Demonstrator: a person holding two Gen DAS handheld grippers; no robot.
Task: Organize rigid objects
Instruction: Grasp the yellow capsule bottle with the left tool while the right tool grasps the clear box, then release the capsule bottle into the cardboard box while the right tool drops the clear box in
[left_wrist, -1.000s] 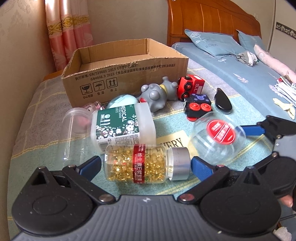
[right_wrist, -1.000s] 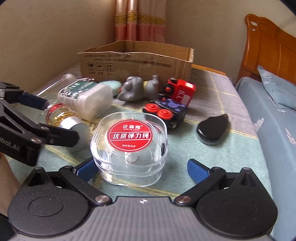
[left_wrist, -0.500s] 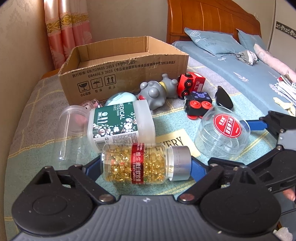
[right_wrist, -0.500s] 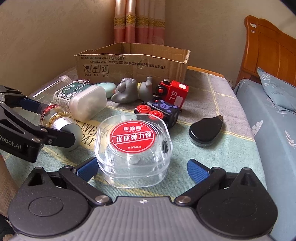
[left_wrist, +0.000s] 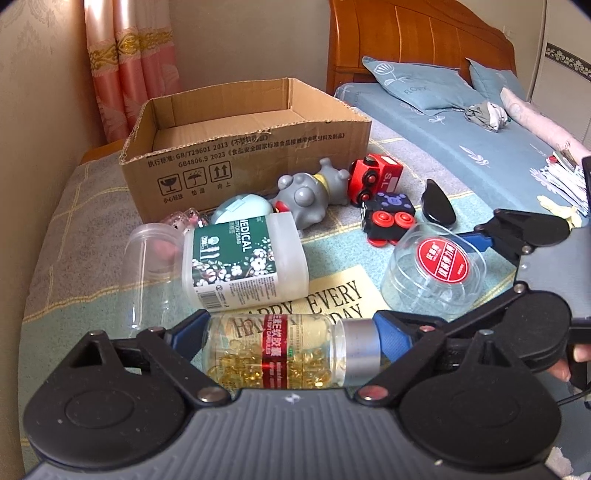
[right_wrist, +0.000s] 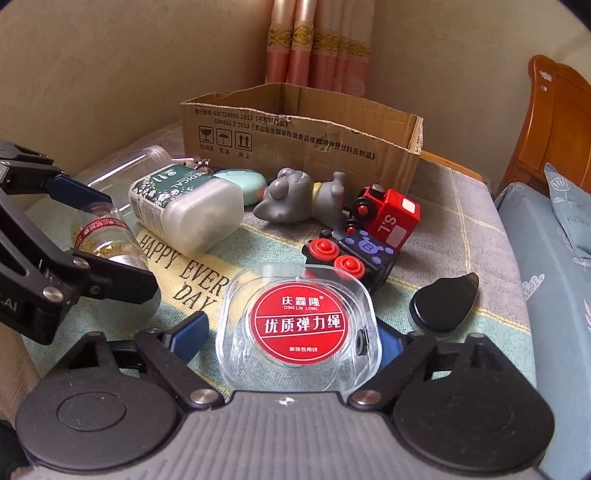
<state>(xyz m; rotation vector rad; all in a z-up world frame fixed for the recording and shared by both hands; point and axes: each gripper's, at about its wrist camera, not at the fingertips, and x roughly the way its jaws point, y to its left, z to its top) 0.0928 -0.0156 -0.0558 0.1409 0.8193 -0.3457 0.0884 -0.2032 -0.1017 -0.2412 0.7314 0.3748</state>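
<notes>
Capsule bottle (left_wrist: 291, 347) clamped crosswise in left gripper (left_wrist: 290, 334) | right gripper (right_wrist: 291, 338) closing round clear box (right_wrist: 297, 325)

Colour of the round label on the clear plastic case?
Red with white lettering; clearest in the right wrist view.

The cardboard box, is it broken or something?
A bit. The cardboard box has a ragged, torn top edge along its front wall, seen in both views. It is empty too, while the toys and bottles lie tipped over in front of it.

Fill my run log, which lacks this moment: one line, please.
left hand-held gripper: shut on capsule bottle | right hand-held gripper: jaws closing, clear box between them, not yet gripped
</notes>
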